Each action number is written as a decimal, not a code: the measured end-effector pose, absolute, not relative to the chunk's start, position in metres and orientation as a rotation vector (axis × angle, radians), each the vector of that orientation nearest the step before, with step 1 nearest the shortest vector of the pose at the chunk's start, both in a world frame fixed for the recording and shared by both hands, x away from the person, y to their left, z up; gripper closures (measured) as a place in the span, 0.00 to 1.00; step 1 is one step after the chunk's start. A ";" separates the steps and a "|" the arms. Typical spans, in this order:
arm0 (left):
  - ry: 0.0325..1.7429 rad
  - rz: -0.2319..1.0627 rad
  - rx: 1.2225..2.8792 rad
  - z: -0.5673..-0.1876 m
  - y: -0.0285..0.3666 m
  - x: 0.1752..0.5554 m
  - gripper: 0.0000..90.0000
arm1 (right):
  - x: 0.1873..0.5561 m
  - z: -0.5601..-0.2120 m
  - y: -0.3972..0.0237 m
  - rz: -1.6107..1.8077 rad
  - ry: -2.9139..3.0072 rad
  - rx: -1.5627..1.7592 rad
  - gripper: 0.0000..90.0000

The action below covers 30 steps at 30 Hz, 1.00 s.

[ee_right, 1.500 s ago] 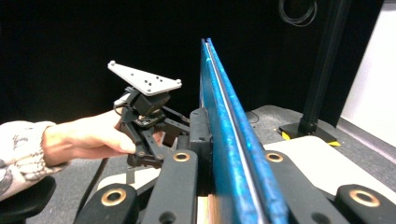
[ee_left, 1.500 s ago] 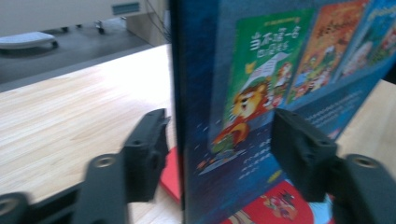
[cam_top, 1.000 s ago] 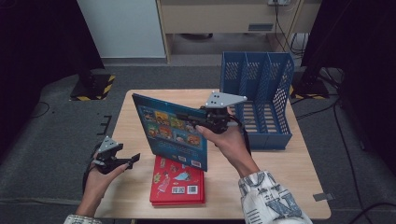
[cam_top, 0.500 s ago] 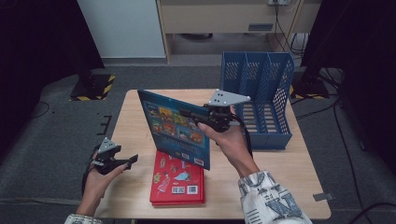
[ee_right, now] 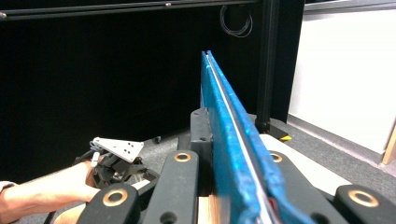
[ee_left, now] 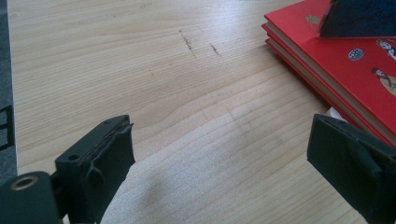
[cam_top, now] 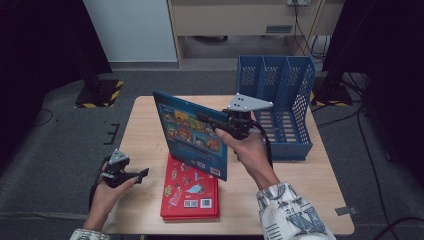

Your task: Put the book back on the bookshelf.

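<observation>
A blue picture book (cam_top: 192, 134) is held upright and tilted above the middle of the counter (cam_top: 310, 185), its cover turned toward the person's left. It is pinched at its edge by the right tongs (cam_top: 212, 121), whose jaws are pressed onto it from both sides; in the right gripper view the book's edge (ee_right: 231, 140) is seen rising between them. Below it, a stack of red books (cam_top: 191, 190) lies flat on the counter. A blue file rack (cam_top: 280, 95) stands just beyond the right hand. The left tongs (cam_top: 142, 174), spread wide with nothing between them and just opened further, are held low at the counter's left edge, near the red books (ee_left: 355, 65).
</observation>
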State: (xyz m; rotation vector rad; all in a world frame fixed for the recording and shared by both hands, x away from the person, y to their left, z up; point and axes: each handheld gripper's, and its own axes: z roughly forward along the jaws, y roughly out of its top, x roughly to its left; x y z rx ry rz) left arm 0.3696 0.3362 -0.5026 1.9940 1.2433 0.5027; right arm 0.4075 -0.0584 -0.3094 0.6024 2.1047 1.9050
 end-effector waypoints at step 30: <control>1.270 0.518 2.049 -0.509 0.336 0.369 0.06 | 0.396 -0.273 -0.109 1.805 1.913 0.869 0.93</control>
